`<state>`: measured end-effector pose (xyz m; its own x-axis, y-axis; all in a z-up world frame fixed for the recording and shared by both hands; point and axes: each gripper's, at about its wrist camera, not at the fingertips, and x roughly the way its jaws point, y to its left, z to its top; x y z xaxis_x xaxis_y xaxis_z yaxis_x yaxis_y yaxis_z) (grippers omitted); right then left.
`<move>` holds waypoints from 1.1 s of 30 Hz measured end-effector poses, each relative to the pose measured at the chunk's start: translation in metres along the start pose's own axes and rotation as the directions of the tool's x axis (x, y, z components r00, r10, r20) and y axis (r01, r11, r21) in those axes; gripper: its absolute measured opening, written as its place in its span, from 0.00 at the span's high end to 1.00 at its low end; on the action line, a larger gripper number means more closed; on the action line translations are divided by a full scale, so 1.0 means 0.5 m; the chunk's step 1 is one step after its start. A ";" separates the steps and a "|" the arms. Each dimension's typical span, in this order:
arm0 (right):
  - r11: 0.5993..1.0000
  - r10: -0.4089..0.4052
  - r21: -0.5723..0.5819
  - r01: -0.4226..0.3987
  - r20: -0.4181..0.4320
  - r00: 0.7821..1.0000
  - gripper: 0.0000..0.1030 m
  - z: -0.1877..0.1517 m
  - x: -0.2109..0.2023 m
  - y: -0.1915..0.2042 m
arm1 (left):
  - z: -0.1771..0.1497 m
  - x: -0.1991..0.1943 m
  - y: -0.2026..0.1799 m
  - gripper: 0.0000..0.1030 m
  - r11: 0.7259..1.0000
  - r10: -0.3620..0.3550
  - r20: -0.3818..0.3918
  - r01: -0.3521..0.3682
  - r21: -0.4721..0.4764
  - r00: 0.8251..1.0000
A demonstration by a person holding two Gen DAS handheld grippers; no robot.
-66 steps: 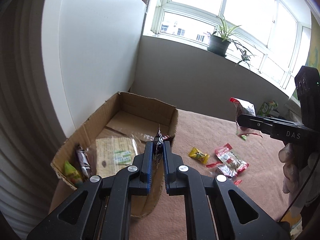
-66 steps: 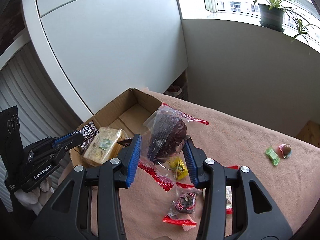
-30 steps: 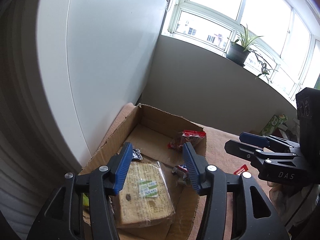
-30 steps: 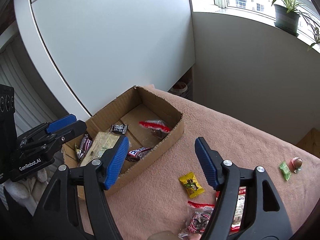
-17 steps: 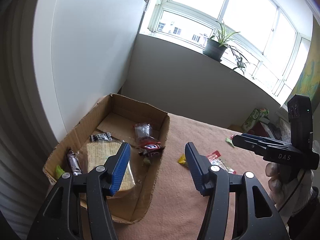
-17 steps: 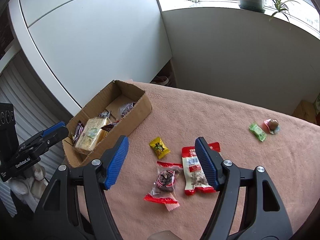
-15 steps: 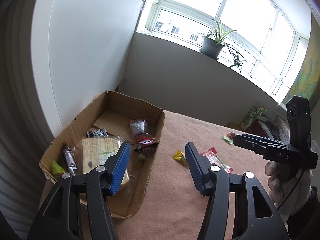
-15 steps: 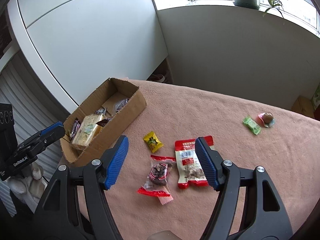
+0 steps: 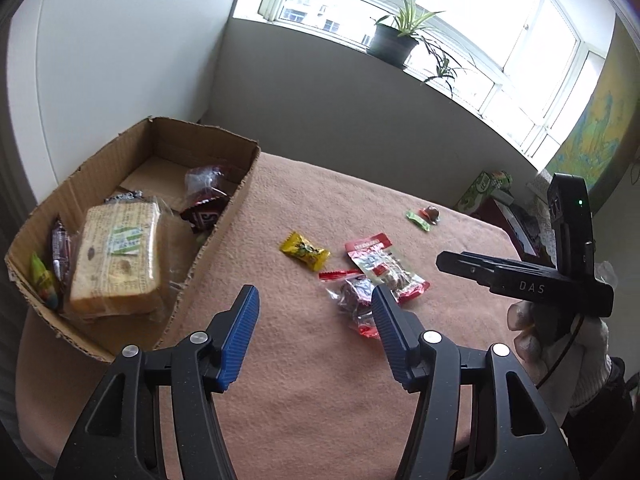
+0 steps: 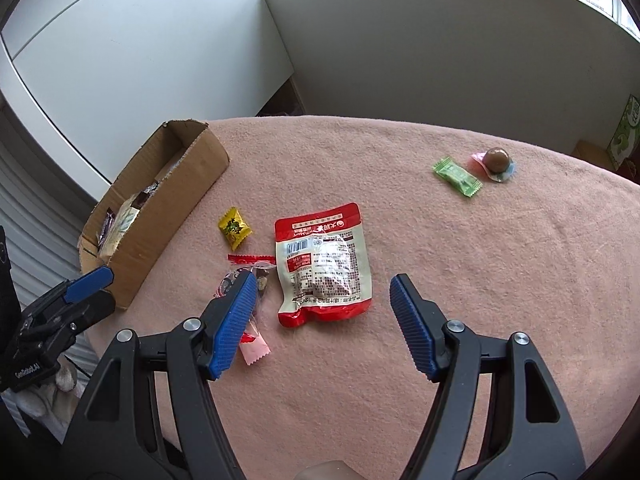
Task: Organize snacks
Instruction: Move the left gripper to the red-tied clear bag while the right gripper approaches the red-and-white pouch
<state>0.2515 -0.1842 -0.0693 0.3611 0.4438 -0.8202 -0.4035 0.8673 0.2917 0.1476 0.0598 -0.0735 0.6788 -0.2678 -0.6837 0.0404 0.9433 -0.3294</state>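
The red-and-white snack pouch (image 10: 323, 264) lies flat on the pink cloth (image 10: 480, 280), just ahead of the right gripper (image 10: 322, 300), whose jaws stand wide apart and empty. Only the left wrist view looks into the cardboard box (image 9: 236, 196), showing the wrapped bread (image 9: 116, 256); the left gripper (image 9: 314, 308) is likewise spread, holding nothing.

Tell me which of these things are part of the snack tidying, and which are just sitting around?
Part of the job:
cardboard box
yellow candy
red-and-white packet
clear red-edged packet
green candy
brown ball sweet

Just there:
potted plant
green carton
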 end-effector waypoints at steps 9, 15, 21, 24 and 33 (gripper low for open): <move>0.999 0.039 0.040 -0.036 -0.073 0.997 0.30 0.012 0.056 -0.025 | -0.011 0.053 -0.057 0.38 0.999 -0.001 -0.066 0.005 0.052 0.998; 0.998 0.042 0.042 -0.038 -0.103 0.994 0.30 0.020 0.085 -0.025 | -0.013 0.094 -0.076 0.37 0.996 0.016 -0.108 -0.007 0.084 0.994; 0.998 0.047 0.057 -0.040 -0.118 0.992 0.30 0.022 0.103 -0.029 | -0.018 0.118 -0.085 0.37 0.995 0.030 -0.133 -0.017 0.096 0.991; 0.998 0.043 0.056 -0.036 -0.120 0.992 0.30 0.019 0.106 -0.032 | -0.019 0.120 -0.084 0.37 0.995 0.039 -0.133 -0.026 0.096 0.990; 0.999 0.028 0.041 -0.023 -0.117 0.993 0.30 0.018 0.103 -0.029 | -0.019 0.119 -0.082 0.37 0.995 0.044 -0.130 -0.032 0.092 0.991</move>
<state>0.2834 -0.1720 -0.1111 0.2484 0.4382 -0.8639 -0.3771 0.8652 0.3304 0.1797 0.0031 -0.1067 0.5788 -0.2496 -0.7763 0.0859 0.9654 -0.2463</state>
